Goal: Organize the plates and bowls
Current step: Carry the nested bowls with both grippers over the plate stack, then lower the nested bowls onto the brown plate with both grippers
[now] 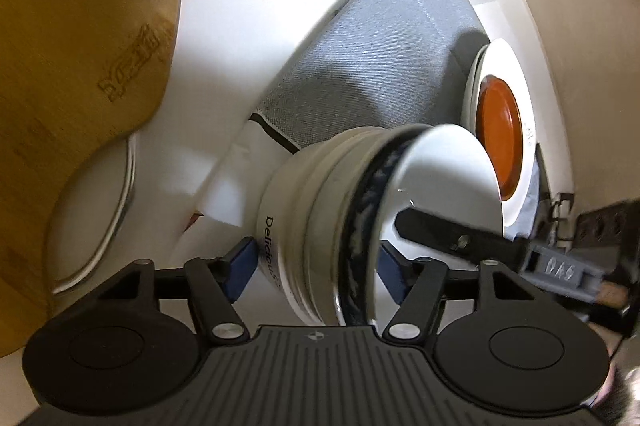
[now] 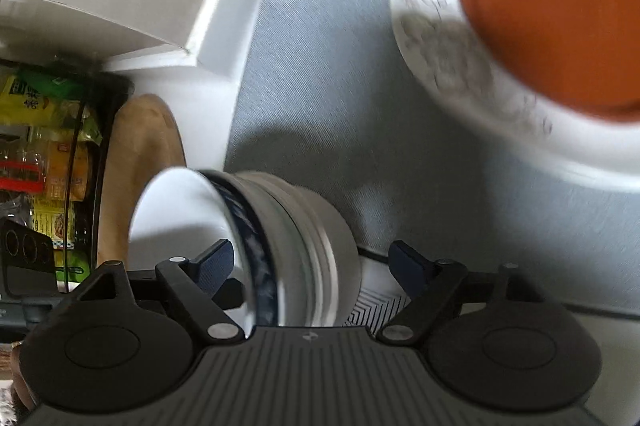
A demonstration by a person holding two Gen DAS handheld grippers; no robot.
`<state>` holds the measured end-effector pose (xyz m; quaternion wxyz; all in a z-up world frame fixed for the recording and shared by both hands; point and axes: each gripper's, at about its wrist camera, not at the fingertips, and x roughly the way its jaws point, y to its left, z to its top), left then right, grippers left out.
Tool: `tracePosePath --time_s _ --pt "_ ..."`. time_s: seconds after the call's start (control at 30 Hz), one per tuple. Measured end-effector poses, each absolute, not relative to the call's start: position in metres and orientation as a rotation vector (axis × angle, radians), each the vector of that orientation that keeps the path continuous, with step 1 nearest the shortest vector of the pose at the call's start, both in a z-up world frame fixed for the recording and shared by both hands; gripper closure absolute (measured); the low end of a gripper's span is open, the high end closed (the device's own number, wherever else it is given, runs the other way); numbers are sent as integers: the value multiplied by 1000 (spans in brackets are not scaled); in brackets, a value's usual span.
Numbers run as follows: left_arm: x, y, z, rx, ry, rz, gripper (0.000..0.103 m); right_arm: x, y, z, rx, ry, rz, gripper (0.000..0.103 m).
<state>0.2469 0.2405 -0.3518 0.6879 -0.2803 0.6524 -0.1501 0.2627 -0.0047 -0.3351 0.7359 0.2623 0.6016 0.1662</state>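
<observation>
Both sides spread wide: the left hand-held gripper and right hand-held gripper straddle the stack of nested white bowls on the grey mat, pads apart from it.

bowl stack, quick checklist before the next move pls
1. bowl stack nested together: ok
2. left tongs straddle the stack's sides: ok
3. left pads pressing on the stack: cannot tell
4. right tongs clear of the stack: not ok, open but one side reaches inside the top bowl
5. bare grey mat between stack and plates: ok
6. orange plate sits on the white plate: ok
</observation>
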Motion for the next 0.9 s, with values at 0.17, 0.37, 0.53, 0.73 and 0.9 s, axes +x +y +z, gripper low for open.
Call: tracePosePath --time_s 0.17,0.37,0.53,0.73,0.9 --pt "247 240 -349 -620 1462 -338 36 248 -15 -339 629 1275 389 36" --pt "242 226 -325 -489 1443 -298 52 240 -16 -325 549 1227 412 54" --pt "241 216 -316 -418 1446 -267 54 241 -17 -318 545 1212 417 57" --pt "242 200 -310 -358 1458 -246 55 236 -30 -311 571 1178 423 60" --pt "244 185 -305 -312 1462 -248 55 232 -40 -314 605 1163 405 61"
